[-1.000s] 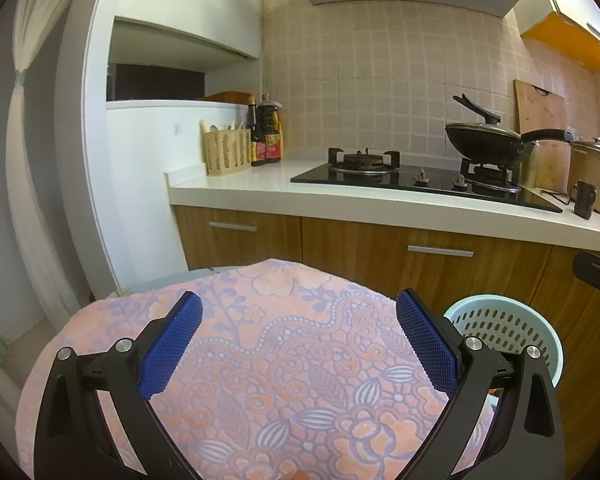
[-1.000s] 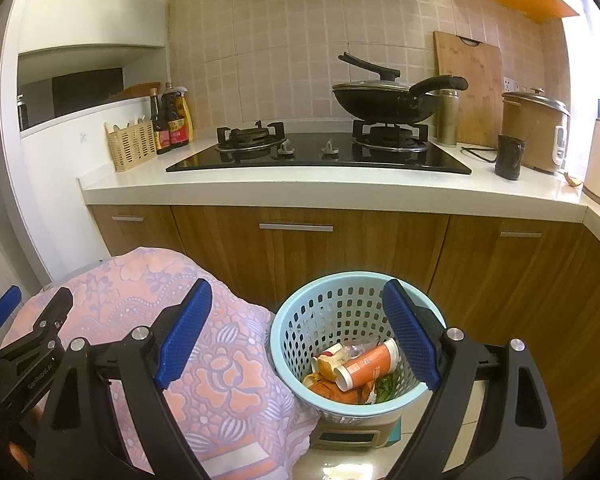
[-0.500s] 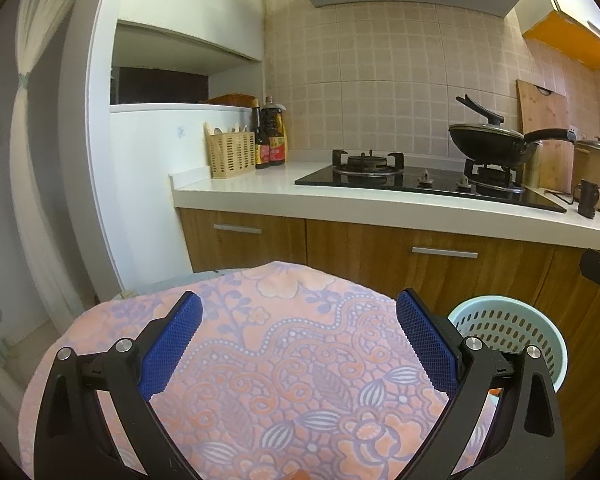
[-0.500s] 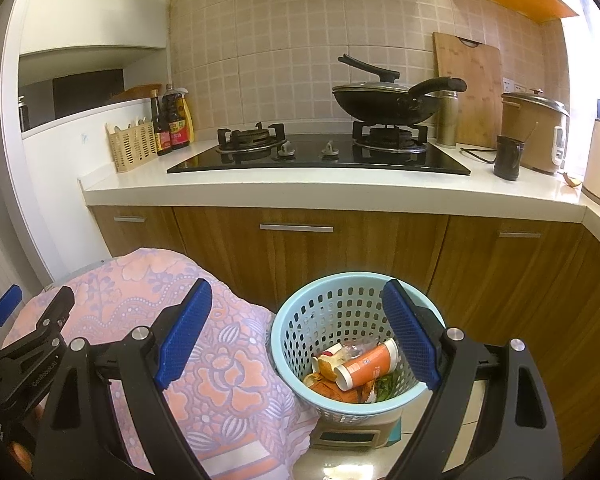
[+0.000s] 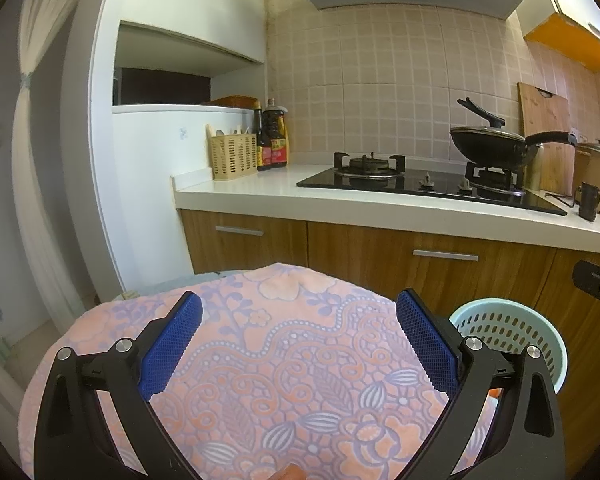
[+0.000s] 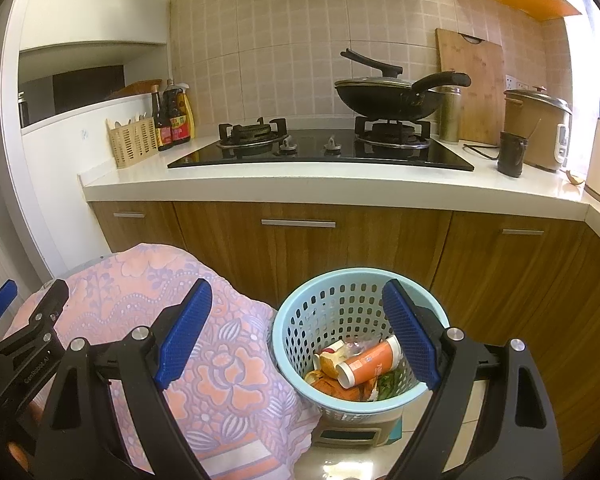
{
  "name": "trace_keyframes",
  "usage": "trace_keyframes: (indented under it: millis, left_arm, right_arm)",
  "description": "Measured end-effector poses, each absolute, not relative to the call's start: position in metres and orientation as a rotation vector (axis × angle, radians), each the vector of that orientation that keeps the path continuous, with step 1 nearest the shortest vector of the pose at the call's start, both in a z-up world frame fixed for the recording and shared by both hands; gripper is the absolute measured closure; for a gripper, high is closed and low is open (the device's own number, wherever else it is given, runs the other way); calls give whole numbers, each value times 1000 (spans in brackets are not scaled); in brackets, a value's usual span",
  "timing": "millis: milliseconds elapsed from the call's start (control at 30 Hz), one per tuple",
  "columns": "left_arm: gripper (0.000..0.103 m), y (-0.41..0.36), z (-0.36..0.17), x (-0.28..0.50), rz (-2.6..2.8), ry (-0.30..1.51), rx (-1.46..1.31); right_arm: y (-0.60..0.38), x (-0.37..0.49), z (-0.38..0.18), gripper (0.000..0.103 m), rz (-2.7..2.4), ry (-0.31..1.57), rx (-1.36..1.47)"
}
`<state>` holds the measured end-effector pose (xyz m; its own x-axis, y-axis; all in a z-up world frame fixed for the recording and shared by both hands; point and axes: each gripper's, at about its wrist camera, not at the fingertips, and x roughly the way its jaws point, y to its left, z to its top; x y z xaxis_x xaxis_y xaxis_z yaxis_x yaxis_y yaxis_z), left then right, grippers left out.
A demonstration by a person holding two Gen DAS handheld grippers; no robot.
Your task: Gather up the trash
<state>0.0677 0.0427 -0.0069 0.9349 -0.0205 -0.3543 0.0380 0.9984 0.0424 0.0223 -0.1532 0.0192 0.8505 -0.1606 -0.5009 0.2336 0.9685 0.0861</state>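
**Trash is in the basket**

The trash (image 6: 368, 364) lies inside the blue basket (image 6: 296, 316) on the floor, beside the flowery cloth (image 5: 284, 352). Both tools – left gripper (image 5: 300, 336) and right gripper (image 6: 300, 332) – are wide apart, holding nothing. This looks like a pause; next, find more trash.

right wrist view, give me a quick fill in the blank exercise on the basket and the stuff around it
1. The light blue basket holds an orange ____ lying on its side among other trash.
2. Left of the basket lies a pink floral ____.
3. On the stove's right burner sits a black ____ with a lid.
4. The jaws of the right gripper stand ____, with nothing between them.

Missing words: tube; cloth; wok; open
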Motion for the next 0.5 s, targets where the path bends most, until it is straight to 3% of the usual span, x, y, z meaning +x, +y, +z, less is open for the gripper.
trace_keyframes:
  millis: [500]
  left_arm:
    - [8, 44, -5, 64, -24, 350, 55]
  right_arm:
    - [-151, 29, 17, 20, -197, 520, 139]
